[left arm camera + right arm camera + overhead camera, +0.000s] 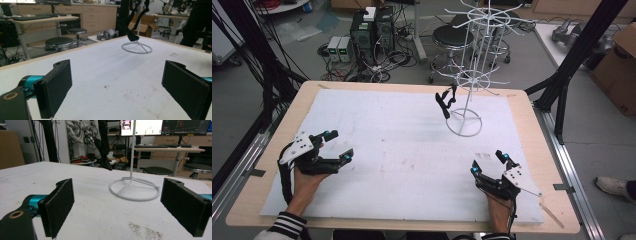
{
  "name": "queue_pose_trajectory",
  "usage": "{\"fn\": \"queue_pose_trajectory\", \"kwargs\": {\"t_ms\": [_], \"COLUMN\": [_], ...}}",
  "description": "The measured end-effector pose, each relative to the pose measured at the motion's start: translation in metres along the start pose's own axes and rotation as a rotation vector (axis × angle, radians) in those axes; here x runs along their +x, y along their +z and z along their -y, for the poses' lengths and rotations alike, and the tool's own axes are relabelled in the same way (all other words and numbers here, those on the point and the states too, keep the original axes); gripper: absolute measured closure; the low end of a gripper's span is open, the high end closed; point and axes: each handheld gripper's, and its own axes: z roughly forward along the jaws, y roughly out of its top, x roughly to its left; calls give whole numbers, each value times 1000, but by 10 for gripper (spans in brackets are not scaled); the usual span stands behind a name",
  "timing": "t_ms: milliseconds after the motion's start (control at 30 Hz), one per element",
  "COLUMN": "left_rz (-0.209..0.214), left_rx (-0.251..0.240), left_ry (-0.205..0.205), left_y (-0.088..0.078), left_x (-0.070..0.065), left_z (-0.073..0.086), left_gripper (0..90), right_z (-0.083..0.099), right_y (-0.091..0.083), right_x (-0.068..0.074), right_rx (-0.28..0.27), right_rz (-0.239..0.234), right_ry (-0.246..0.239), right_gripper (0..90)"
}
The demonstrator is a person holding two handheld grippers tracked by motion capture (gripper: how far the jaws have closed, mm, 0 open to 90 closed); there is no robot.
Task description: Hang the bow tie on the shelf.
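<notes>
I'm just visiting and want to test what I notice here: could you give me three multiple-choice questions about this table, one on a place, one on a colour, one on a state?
1. Where does the black strap hang?
A. on the white wire rack
B. flat on the white mat
C. in a tool

2. What colour is the rack's ring base?
A. red
B. white
C. black

3. How are the left tool and right tool?
A. both open
B. both shut
C. one holds the strap

Answers: 1 A, it dangles from a rack arm; 2 B, the ring is white; 3 A, each tool's jaws stand apart with nothing between.
</notes>
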Motion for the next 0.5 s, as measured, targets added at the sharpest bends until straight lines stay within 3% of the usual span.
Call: {"fn": "queue_pose_trajectory", "kwargs": {"t_ms": [167, 400, 500], "left_rz": [-59, -72, -91], "left_rx": [-24, -3, -19], "left_ry": [-2, -9, 15], "left_y": [-11, -11, -13], "left_x": [5, 8, 7], "left_z": [17, 33, 33], "left_gripper": [98, 99, 98], "right_z": [0, 0, 0], "right_y": [0, 0, 0], "right_x": [0, 0, 0], "right_rx": [1, 1, 2], "right_rz": [1, 1, 1], "right_ry": [0, 0, 1], "right_gripper": [107, 107, 108]}}
